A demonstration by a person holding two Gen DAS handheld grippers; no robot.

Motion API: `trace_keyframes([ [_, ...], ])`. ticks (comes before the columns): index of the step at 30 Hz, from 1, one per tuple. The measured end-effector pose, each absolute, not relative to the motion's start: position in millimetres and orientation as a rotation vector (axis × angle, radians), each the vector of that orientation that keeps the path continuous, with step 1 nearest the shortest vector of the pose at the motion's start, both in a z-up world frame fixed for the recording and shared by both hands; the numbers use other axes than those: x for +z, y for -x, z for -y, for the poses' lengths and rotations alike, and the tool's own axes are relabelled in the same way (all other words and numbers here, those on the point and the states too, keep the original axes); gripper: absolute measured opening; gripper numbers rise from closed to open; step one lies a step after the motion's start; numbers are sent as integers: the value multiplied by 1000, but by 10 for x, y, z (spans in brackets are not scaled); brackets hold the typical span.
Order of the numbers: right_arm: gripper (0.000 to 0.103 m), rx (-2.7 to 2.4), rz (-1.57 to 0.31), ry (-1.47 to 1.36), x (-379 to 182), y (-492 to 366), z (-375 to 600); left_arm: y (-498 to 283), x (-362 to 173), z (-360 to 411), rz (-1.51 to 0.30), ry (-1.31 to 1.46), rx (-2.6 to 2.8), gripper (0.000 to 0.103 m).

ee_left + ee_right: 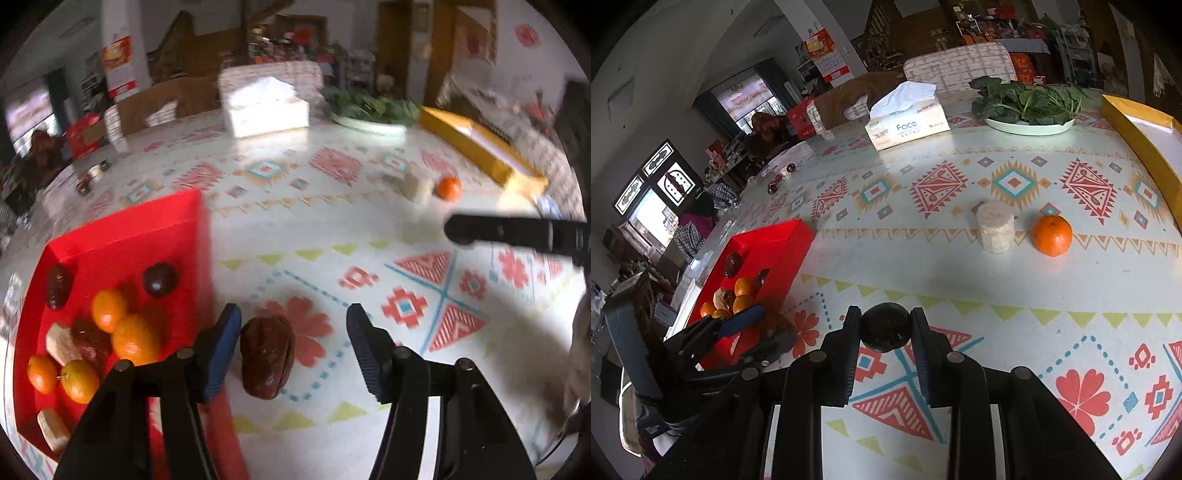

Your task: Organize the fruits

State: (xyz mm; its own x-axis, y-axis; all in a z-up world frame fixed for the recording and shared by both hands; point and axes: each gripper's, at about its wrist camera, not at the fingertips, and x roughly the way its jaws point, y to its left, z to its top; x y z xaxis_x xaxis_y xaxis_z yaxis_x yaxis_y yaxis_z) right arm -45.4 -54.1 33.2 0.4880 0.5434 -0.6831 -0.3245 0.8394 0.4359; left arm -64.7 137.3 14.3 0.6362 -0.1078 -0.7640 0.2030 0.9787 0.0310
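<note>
A dark round fruit (885, 326) is clamped in the right gripper (885, 328) above the table (960, 258). A brown date (267, 356) lies untouched between the left gripper's (291, 347) parted jaws, beside the red tray (147, 240).

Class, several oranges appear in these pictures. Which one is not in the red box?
The orange alone on the patterned tablecloth, beside the pale round cake. The other oranges lie together inside the red box.

Lived-in home dining room: table (960, 258) under patterned oilcloth, tissue box (908, 129), plate of leafy greens (1030, 105), padded chair back (960, 66), cluttered shelves (997, 26) behind, red calendar poster (827, 51) on the wall.
</note>
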Motion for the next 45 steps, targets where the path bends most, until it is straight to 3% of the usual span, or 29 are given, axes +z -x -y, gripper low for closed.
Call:
trace_keyframes([
  [1,29,535,-920,-266,328,450,556,668,107,-1329,-889,-114,-225,46],
  [6,29,535,-925,-285,291,424,616,812,153,-1307,-902,-8,-389,46],
  [10,29,539,-920,-304,274,431,672,873,205,-1335,-865,-55,-324,54],
  [18,30,548,-927,-328,185,478,750,899,85,-1266,-848,-109,-250,55],
  [22,30,551,-932,-344,134,504,782,861,153,-1327,-814,-30,-269,62],
  [31,30,533,-914,-337,182,574,869,704,332,-1247,-799,48,-280,62],
  [35,31,532,-908,-327,192,667,968,992,448,-1273,-775,-22,-235,75],
  [45,31,536,-923,-356,78,815,1064,1224,88,-1173,-860,-79,-235,75],
])
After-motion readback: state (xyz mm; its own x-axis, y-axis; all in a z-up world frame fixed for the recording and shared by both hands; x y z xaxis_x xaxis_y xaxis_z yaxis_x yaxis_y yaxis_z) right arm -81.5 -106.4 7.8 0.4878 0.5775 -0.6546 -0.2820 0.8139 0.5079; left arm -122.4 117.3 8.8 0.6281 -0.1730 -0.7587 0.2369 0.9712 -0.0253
